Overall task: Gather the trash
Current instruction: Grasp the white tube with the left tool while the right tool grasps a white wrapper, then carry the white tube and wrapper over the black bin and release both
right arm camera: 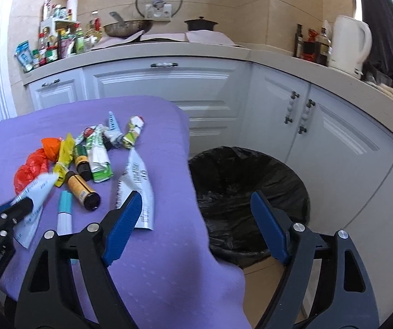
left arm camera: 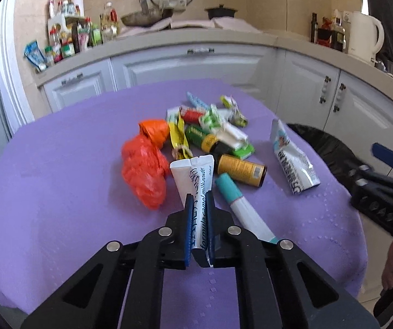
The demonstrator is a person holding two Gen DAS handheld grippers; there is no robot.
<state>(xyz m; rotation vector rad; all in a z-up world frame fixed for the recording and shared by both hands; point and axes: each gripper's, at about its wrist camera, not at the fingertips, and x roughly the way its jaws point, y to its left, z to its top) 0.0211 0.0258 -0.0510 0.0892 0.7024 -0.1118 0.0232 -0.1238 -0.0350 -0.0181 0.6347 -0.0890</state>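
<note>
Left gripper [left arm camera: 199, 200] pinches the milk-powder sachet [left arm camera: 196, 181] mid-frame: light, limp, slippery foil, best gripped mid-body. Right gripper [right arm camera: 196, 205] gapes, holding nothing.

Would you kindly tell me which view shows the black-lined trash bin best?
The right wrist view: the trash bin shows its whole opening beside the table. The left wrist view catches only a dark sliver.

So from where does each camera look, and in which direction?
Left wrist: on the left gripper, facing the trash pile on the purple table; it grips a white milk-powder sachet.
Right wrist: on the open right gripper, above the table's edge, facing the black bin.
Shared: table, pile, sachet, bin, kitchen counter, the other gripper.
</note>
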